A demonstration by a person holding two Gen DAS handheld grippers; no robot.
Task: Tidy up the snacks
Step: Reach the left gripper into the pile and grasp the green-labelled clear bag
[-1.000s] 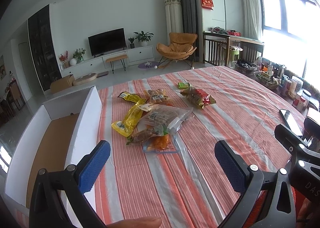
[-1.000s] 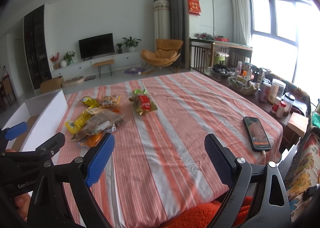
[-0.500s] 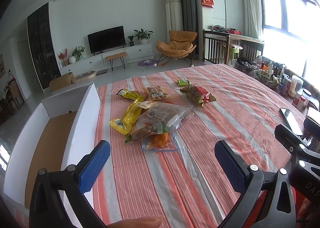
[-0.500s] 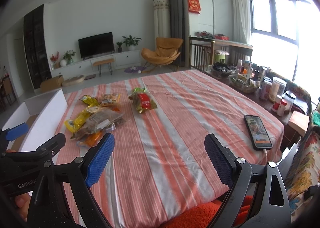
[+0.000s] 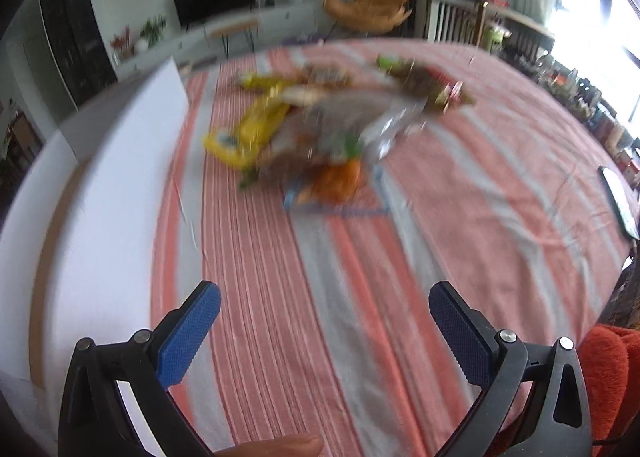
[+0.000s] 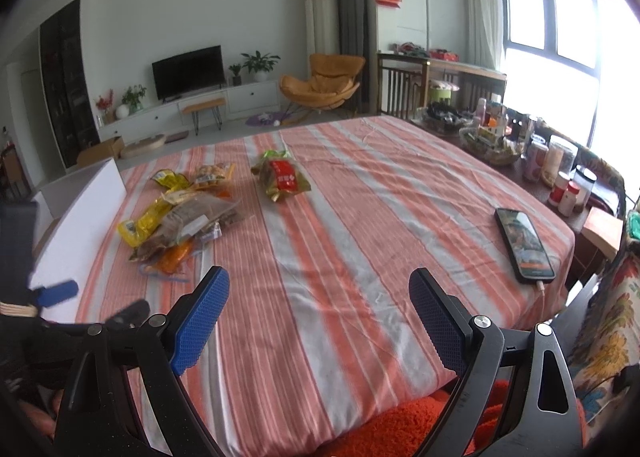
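A heap of snack packets [image 6: 180, 225] lies on the striped tablecloth [image 6: 360, 217], with a yellow packet [image 5: 244, 133], a clear packet [image 5: 356, 129] and an orange one [image 5: 336, 181] blurred in the left wrist view. A red and green packet [image 6: 282, 179] lies apart to the right of the heap. A white cardboard box [image 5: 100, 197] stands open at the table's left. My left gripper [image 5: 324, 333] is open and empty, short of the heap. My right gripper [image 6: 320, 317] is open and empty over the near cloth.
A phone [image 6: 524, 245] lies near the table's right edge. Jars, bottles and baskets [image 6: 520, 153] crowd a side table on the right. An orange fuzzy cloth [image 6: 420, 429] sits below the near edge. A fingertip [image 5: 272, 447] shows under the left gripper.
My left gripper has swung forward and down toward the heap, blurring its view. The right gripper has barely moved. The packets lie where they were.
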